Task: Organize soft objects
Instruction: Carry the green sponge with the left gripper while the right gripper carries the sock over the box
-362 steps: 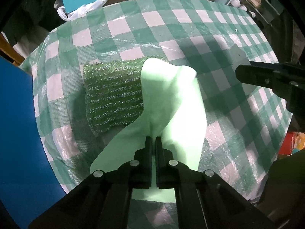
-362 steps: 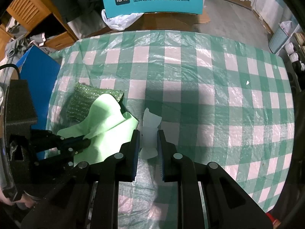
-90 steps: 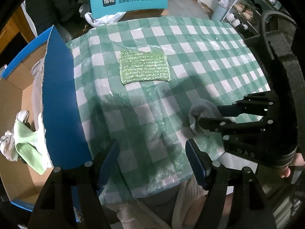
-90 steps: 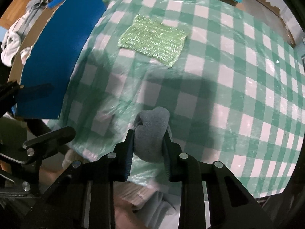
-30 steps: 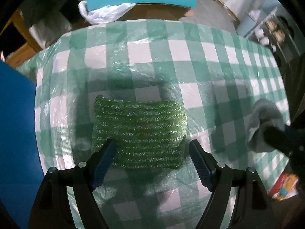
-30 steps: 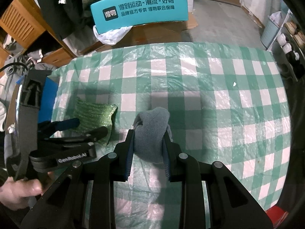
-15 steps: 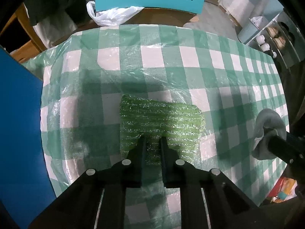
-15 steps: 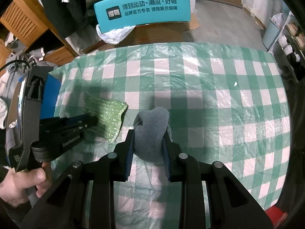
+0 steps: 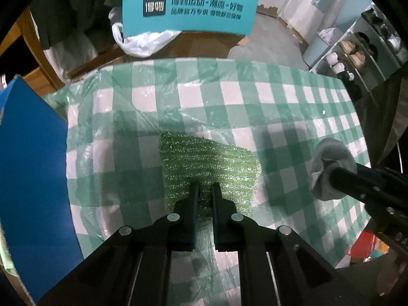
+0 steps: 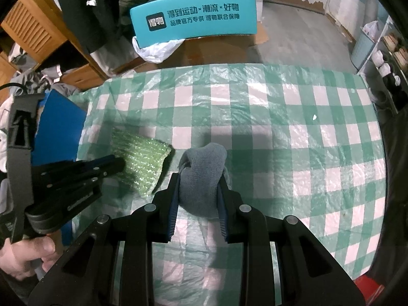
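Both remaining soft things are in hand but not yet put away: the left tool (image 9: 204, 191) pinches the green scrubber (image 9: 209, 163) at the table's (image 10: 306, 153) 9 o'clock (its far edge seems lifted), the right tool (image 10: 197, 186) clasps the grey cloth (image 10: 201, 176) mid-table.

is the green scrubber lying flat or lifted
Lifted at one edge: the left gripper is shut on the green scrubber, whose far corner hangs above its shadow.

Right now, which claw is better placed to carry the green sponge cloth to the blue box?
Left claw: it already grips the green sponge cloth, beside the blue box.
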Action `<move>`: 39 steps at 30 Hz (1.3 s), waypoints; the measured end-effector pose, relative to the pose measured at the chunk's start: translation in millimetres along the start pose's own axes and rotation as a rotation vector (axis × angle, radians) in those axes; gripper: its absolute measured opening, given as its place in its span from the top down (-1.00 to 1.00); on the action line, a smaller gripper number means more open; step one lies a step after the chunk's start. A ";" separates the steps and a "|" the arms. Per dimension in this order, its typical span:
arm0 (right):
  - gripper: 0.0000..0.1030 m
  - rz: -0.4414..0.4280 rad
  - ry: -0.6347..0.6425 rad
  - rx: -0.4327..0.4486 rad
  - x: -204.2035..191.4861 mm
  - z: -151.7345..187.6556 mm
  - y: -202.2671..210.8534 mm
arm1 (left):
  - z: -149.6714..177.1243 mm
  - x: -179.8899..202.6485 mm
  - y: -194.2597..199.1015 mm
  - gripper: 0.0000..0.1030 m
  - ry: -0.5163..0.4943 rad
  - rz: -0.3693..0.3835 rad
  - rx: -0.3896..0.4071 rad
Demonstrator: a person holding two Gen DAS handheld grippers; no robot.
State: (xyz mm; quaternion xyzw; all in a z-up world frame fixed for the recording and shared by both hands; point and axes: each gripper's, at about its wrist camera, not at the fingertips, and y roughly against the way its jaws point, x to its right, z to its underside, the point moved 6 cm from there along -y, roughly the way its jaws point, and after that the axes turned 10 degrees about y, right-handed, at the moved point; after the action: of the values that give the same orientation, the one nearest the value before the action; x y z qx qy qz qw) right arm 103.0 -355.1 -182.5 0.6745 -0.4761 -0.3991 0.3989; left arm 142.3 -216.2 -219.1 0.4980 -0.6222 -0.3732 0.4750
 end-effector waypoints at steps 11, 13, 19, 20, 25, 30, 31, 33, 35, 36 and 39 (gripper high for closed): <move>0.50 0.012 0.044 0.025 -17.0 -3.9 16.2 | 0.3 0.5 34.7 0.83 -0.054 -0.023 0.072; 0.50 0.017 0.055 0.036 -21.8 -6.0 21.6 | 1.3 0.3 41.8 0.83 -0.061 -0.022 0.085; 0.50 0.032 0.093 0.063 -34.7 -8.7 35.2 | 5.9 -2.3 63.4 0.82 -0.070 -0.016 0.119; 0.50 0.033 0.097 0.065 -36.8 -8.9 36.9 | 6.8 -3.2 67.4 0.82 -0.071 -0.017 0.124; 0.50 0.030 0.125 0.082 -50.1 -10.8 47.1 | 10.6 -10.1 88.1 0.82 -0.074 -0.019 0.154; 0.50 0.025 0.153 0.100 -64.3 -13.9 56.6 | 14.5 -20.5 108.2 0.82 -0.072 -0.021 0.185; 0.50 0.024 0.159 0.105 -68.0 -14.9 58.7 | 15.4 -23.2 112.4 0.82 -0.069 -0.019 0.190; 0.50 0.020 0.175 0.112 -75.6 -16.1 62.8 | 17.5 -27.1 119.8 0.82 -0.064 -0.019 0.201; 0.50 0.015 0.185 0.120 -82.8 -17.1 67.1 | 19.5 -31.3 128.0 0.82 -0.065 -0.024 0.216; 0.50 0.013 0.194 0.125 -87.6 -17.8 69.6 | 20.8 -33.5 131.8 0.82 -0.065 -0.024 0.221; 0.50 0.004 0.217 0.137 -100.8 -18.6 75.8 | 23.7 -39.0 139.3 0.82 -0.059 -0.016 0.224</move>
State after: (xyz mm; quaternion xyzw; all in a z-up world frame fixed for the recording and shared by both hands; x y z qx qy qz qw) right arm 72.6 -272.6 -90.2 0.7384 -0.4576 -0.2896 0.4018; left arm 84.6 -147.0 -103.5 0.5420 -0.6696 -0.3195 0.3948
